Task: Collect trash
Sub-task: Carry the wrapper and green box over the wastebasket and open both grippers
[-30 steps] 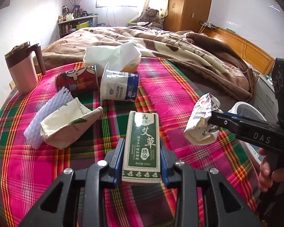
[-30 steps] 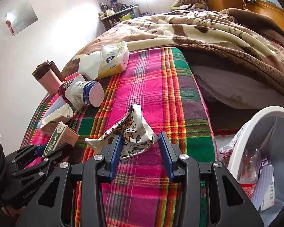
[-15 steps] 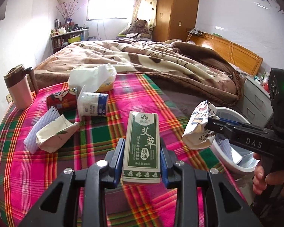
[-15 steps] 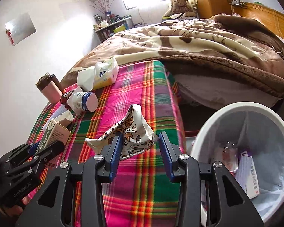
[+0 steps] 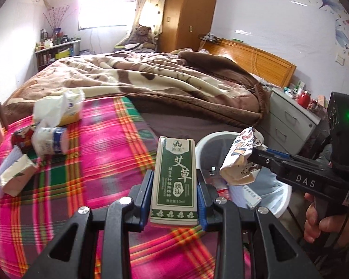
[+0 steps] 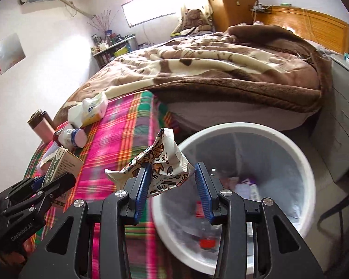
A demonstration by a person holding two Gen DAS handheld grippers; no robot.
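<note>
Grip, left: left gripper pinches a green-and-white essential-oil box between its blue pads, fingers narrowed to the box's width; the box stands upright, above the plaid bedspread's edge, beside the bin.
Grip, right: right gripper stands partly open; the crumpled printed wrapper rests against the left pad, and a gap shows before the right pad. Whether it is truly clamped I cannot tell.
Bin: white trash bin stands on the floor beside the bed, already holding some rubbish; the wrapper hangs about over its near rim.
Risk, wrapper: light and loosely held, it could slip early and land on the bedspread or floor instead of inside the bin.
Risk, box: released now, it would likely hit the bed edge or bin rim; it probably needs carrying further over the opening.
Risk, crowding: both grippers converge on one bin and could knock each other.
Left behind: tissue pack, tipped yogurt cup, red can, paper carton.
Not trash, probably: pink mug.
Surroundings: brown blanket, grey nightstand close beside the bin.
</note>
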